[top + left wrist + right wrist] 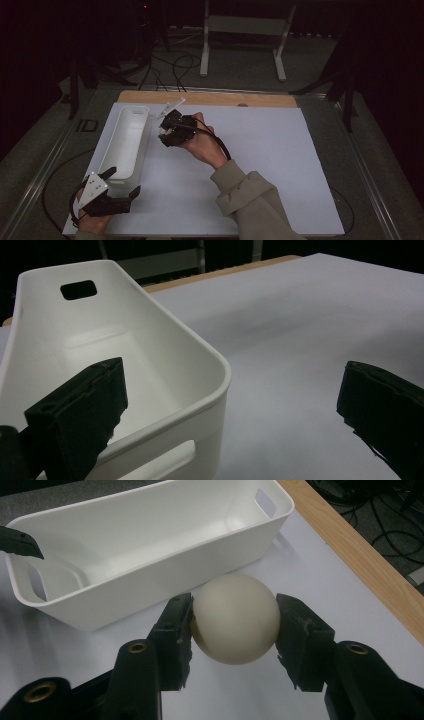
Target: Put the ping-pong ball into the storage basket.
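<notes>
A smooth, cream-white ball (235, 619), matte and evenly round, sits pinched between the two black jaws of the right gripper (234, 630), one pad pressed against each side at its widest part. It looks hard and light, probably hollow plastic or wood, so it should not squash. The curved, smooth surface could slip out if the pads sat above or below the middle line, so the present hold across the full width looks the safest one. The ball hangs just above the pale grey table sheet (330, 580).

Just beyond the ball lies a long white plastic bin (150, 555) with rounded corners and cut-out handle slots at both ends, its inside bare.

The left gripper (122, 185) rests at the near end of that bin (125, 145), well apart from the right gripper (167, 131). Its jaws stand spread wide and grip nothing: one jaw hangs over the bin's rim (220, 385), the other is outside it over the sheet.
</notes>
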The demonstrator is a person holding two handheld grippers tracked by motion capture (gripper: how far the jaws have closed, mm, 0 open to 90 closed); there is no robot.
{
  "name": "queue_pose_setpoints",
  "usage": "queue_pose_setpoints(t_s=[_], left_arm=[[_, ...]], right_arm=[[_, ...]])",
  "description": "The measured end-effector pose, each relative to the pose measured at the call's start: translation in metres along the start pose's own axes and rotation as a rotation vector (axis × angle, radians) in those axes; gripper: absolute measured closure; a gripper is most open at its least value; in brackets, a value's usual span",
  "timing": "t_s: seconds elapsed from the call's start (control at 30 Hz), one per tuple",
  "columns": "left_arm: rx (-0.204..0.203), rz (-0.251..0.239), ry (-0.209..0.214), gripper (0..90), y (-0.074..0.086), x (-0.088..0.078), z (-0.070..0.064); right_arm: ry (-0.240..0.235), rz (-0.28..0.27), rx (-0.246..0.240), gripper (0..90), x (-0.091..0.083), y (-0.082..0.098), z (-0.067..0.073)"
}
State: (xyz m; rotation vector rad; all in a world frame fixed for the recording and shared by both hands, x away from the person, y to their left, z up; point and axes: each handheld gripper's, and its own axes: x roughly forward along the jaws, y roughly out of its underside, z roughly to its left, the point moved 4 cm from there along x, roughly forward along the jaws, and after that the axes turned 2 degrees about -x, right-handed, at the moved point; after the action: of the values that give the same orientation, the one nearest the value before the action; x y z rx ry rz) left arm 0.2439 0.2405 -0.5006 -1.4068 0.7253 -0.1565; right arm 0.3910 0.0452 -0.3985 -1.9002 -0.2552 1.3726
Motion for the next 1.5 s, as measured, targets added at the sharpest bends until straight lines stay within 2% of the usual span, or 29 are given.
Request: queue_pose_setpoints(t_s=[1.5], left_arm=[[0.002,-0.001,0.001,0.3,0.0,0.0,0.0]], right_arm=[[-0.028,-0.015,-0.03,50.9,0.014,-0.021,0.02]])
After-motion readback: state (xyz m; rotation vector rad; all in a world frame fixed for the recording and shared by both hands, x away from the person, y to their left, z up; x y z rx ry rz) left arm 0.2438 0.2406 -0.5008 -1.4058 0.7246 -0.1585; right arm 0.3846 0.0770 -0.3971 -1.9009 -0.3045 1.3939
